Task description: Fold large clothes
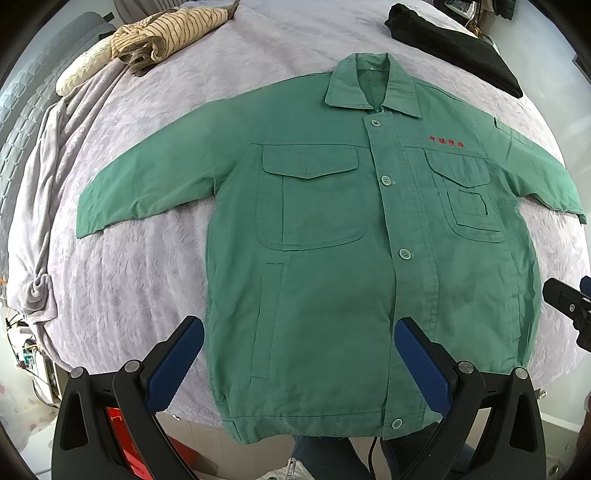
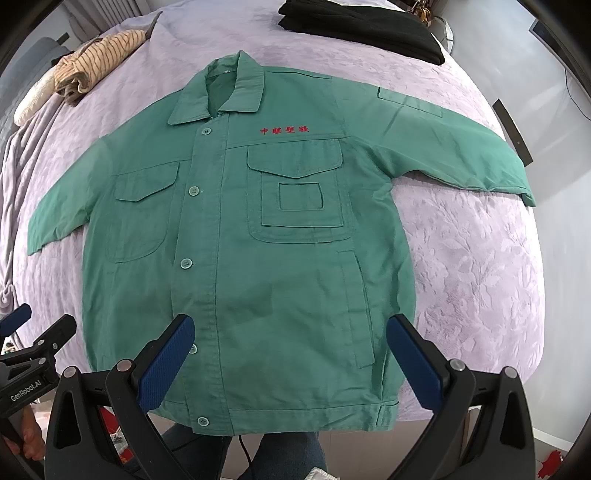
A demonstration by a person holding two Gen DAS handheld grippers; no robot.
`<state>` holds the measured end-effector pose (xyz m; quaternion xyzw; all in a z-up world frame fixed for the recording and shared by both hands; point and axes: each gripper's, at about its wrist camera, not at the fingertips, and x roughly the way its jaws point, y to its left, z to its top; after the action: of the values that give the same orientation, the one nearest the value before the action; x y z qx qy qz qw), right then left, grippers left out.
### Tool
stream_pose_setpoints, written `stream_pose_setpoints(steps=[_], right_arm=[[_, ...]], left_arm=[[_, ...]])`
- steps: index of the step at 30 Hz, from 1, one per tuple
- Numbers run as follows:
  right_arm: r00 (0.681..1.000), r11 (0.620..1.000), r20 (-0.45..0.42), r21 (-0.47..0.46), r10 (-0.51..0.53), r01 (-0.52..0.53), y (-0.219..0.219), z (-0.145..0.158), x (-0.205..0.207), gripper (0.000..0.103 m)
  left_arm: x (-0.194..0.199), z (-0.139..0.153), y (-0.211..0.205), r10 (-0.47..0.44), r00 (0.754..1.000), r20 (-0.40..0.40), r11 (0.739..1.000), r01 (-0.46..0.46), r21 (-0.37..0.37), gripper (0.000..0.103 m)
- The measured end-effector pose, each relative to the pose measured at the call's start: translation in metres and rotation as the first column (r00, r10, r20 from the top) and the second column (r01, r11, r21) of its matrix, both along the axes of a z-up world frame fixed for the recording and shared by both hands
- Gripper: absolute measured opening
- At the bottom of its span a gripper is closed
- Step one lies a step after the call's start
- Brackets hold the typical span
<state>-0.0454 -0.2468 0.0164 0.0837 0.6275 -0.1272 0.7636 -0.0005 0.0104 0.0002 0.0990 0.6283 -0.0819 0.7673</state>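
Observation:
A green work jacket [image 1: 332, 229] [image 2: 236, 258] lies flat and buttoned on a lilac bedspread, collar away from me, both sleeves spread out, red lettering on its chest. My left gripper [image 1: 299, 332] hovers open above the jacket's lower left part, nothing between its blue pads. My right gripper [image 2: 290, 328] hovers open above the lower right part near the hem, also holding nothing. Each gripper shows at the edge of the other's view: the right gripper [image 1: 569, 306] and the left gripper [image 2: 33, 339].
A striped beige garment [image 1: 166, 33] [image 2: 92, 55] is bunched at the far left of the bed. Folded black clothing [image 1: 454, 48] [image 2: 362, 26] sits at the far right. The bedspread [image 1: 129, 280] hangs over the left edge. A person's legs [image 2: 284, 454] stand below the hem.

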Motion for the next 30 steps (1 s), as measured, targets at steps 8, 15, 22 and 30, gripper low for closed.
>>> stream_pose_setpoints(steps=[8, 15, 22, 30], right_arm=[[1.0, 1.0, 0.0, -0.001, 0.0, 0.0, 0.0005, 0.0001, 0.0002, 0.103], [1.0, 1.0, -0.001, 0.0, -0.002, 0.002, 0.0017, -0.0004, -0.0005, 0.103], [1.0, 1.0, -0.002, -0.002, -0.008, 0.008, 0.0055, -0.0012, -0.0035, 0.103], [1.0, 1.0, -0.008, -0.004, -0.013, 0.013, 0.0075, -0.0008, -0.0026, 0.103]], left_arm=[[-0.0001, -0.0002, 0.0, -0.001, 1.0, 0.001, 1.0, 0.001, -0.006, 0.103], [-0.0001, -0.0002, -0.0003, -0.001, 1.0, 0.002, 1.0, 0.001, -0.008, 0.103], [-0.0002, -0.0003, -0.0008, 0.0, 1.0, 0.002, 1.0, 0.0, -0.005, 0.103], [0.0004, -0.003, -0.0024, 0.004, 1.0, -0.002, 1.0, -0.004, -0.006, 0.103]])
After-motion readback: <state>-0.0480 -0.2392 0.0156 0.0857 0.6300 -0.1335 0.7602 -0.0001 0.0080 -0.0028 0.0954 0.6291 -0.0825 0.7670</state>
